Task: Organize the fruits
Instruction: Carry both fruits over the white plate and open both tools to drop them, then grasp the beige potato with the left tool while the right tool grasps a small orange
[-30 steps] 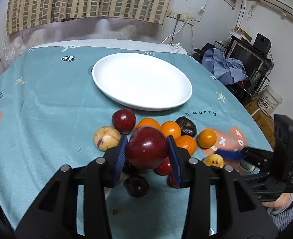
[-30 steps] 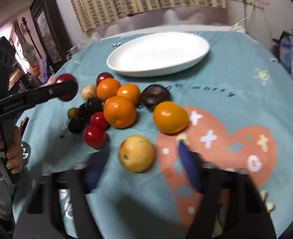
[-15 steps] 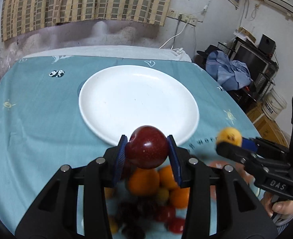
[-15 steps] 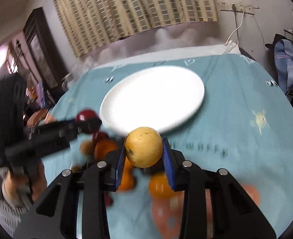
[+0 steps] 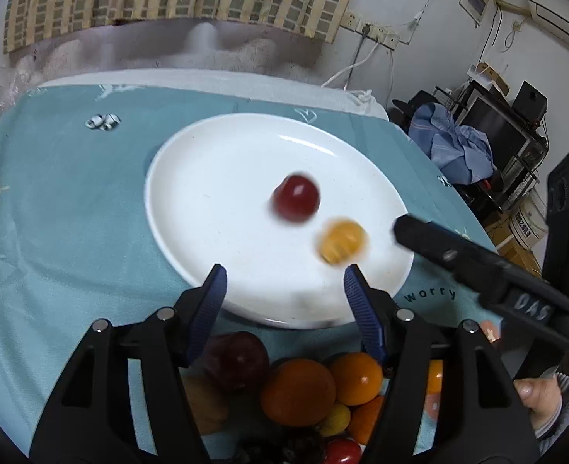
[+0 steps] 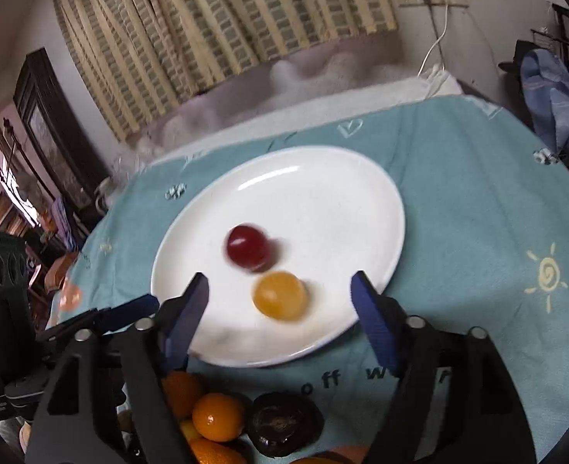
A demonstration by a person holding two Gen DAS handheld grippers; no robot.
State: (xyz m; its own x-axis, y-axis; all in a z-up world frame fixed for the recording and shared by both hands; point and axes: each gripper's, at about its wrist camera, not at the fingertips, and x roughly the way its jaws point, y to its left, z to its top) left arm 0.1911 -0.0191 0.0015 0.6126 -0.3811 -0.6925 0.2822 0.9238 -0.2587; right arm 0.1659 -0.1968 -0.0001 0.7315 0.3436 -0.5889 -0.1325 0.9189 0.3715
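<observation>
A white plate (image 5: 215,178) (image 6: 323,178) lies on the teal tablecloth. A dark red fruit (image 5: 296,200) (image 6: 247,246) and a yellow fruit (image 5: 340,241) (image 6: 280,295) are on the plate, both motion-blurred. My left gripper (image 5: 284,290) is open and empty over the plate's near rim. My right gripper (image 6: 280,313) is open and empty, just behind the yellow fruit; it also shows in the left wrist view (image 5: 458,259). A pile of oranges (image 5: 298,392) (image 6: 217,417), red fruits (image 5: 238,359) and a dark fruit (image 6: 282,423) lies below the grippers.
The teal cloth (image 5: 52,201) covers a round table. A curtain and wall sockets stand behind it. Blue clothes (image 5: 458,150) and electronics sit off the right edge. A dark cabinet (image 6: 48,131) stands at the left.
Both grippers have opened. The red fruit has left my left gripper and the yellow fruit my right gripper; both now lie on the plate. Both grippers moved closer to the plate.
</observation>
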